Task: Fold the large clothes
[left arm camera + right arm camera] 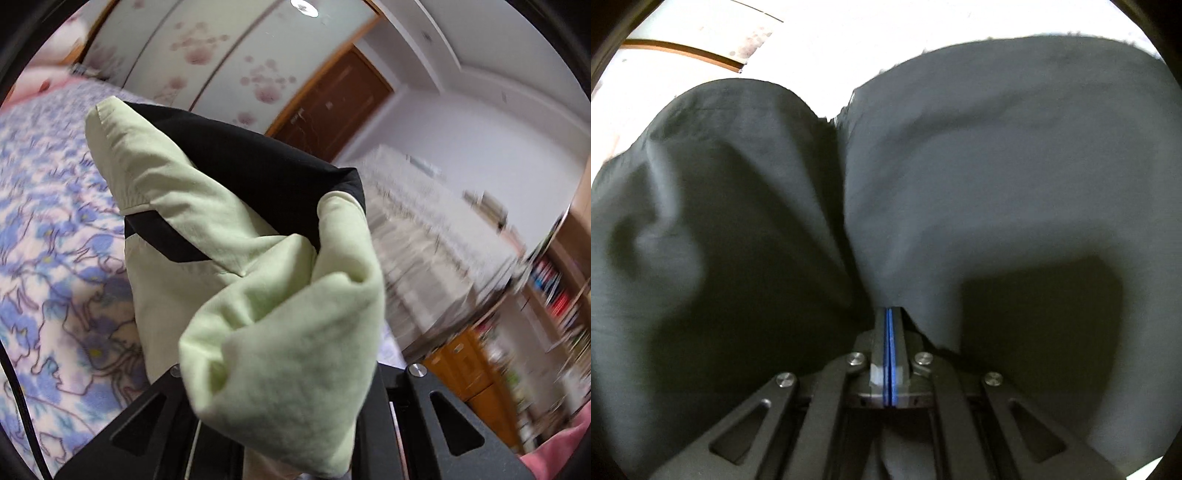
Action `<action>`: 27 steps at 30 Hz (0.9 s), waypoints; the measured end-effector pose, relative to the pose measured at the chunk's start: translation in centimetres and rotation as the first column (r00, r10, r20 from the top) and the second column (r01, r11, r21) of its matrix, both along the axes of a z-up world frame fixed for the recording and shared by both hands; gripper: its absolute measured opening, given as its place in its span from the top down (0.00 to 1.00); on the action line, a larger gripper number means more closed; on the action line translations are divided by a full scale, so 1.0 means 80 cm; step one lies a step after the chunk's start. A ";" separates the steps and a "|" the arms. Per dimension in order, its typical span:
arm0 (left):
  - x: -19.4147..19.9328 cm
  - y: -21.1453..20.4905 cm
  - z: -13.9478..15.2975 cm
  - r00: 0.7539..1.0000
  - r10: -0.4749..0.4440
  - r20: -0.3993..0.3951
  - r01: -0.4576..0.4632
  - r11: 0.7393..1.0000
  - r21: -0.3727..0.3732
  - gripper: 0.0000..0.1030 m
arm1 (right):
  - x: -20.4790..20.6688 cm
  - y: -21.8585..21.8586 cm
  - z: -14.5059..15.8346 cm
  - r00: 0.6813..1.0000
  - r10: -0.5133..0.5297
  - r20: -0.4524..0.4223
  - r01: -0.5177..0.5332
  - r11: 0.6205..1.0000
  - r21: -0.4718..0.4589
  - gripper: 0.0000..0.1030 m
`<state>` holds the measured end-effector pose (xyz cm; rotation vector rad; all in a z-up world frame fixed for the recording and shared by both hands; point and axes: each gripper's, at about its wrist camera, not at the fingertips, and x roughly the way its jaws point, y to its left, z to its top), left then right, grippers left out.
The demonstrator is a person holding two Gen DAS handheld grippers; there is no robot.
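Green and black cloth of the jacket (236, 236) is bunched up in the left gripper (280, 435), whose fingers are hidden under it but squeeze it tight, up in the air above the bed (55, 236) with blue flowers. The right gripper (889, 314) has its fingers pressed together on the dark part of the jacket (960, 166), which hangs all around them.

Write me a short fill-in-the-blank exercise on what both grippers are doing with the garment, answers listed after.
1. The left gripper is closed on fabric that is pale green and ____.
2. Below the lifted garment lies a bedspread printed with ____ flowers.
3. The right gripper pinches dark fabric with its jaws fully ____.
4. The door in the background is ____.

Answers: black; blue; shut; brown
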<state>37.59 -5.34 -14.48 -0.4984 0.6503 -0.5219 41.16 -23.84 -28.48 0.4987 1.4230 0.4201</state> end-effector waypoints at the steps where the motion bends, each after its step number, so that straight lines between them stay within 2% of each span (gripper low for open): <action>1: -0.001 -0.022 0.001 1.000 -0.008 -0.002 0.008 0.999 0.039 0.92 | 0.002 -0.016 0.009 1.000 0.003 0.017 -0.003 1.000 0.000 1.00; 8: -0.032 -0.143 -0.033 0.996 -0.014 -0.085 0.029 0.983 0.182 0.91 | 0.011 -0.167 0.060 0.990 -0.085 0.112 0.091 0.994 -0.055 1.00; 12: -0.035 -0.203 -0.078 0.986 0.000 -0.165 0.038 0.974 0.225 0.91 | 0.004 -0.255 0.075 0.978 -0.152 0.143 0.170 0.979 -0.117 1.00; 14: -0.036 -0.228 -0.096 0.982 -0.001 -0.191 0.056 0.959 0.278 0.90 | -0.001 -0.286 0.076 0.975 -0.169 0.147 0.189 0.972 -0.137 1.00; 16: -0.041 -0.256 -0.112 0.980 -0.003 -0.198 0.075 0.930 0.360 0.90 | -0.009 -0.307 0.073 0.973 -0.183 0.142 0.204 0.968 -0.148 1.00; 17: -0.045 -0.274 -0.120 0.980 -0.002 -0.201 0.088 0.903 0.421 0.90 | -0.013 -0.323 0.068 0.972 -0.194 0.133 0.213 0.966 -0.147 1.00; 19: -0.048 -0.296 -0.131 0.980 0.004 -0.198 0.098 0.860 0.502 0.90 | -0.007 -0.310 0.064 0.970 -0.212 0.118 0.228 0.962 -0.149 1.00; 20: -0.053 -0.311 -0.136 0.981 0.001 -0.194 0.108 0.829 0.549 0.90 | -0.009 -0.318 0.059 0.969 -0.219 0.111 0.234 0.960 -0.151 1.00; 22: -0.061 -0.329 -0.138 0.981 -0.003 -0.192 0.120 0.791 0.600 0.90 | -0.017 -0.321 0.053 0.968 -0.227 0.103 0.241 0.959 -0.149 1.00; 25: -0.074 -0.350 -0.145 0.981 -0.010 -0.195 0.135 0.753 0.644 0.89 | -0.015 -0.337 0.044 0.968 -0.232 0.096 0.243 0.961 -0.133 1.00; 27: -0.080 -0.365 -0.153 0.979 -0.034 -0.203 0.166 0.709 0.685 0.88 | -0.008 -0.334 0.044 0.970 -0.220 0.100 0.232 0.965 -0.123 1.00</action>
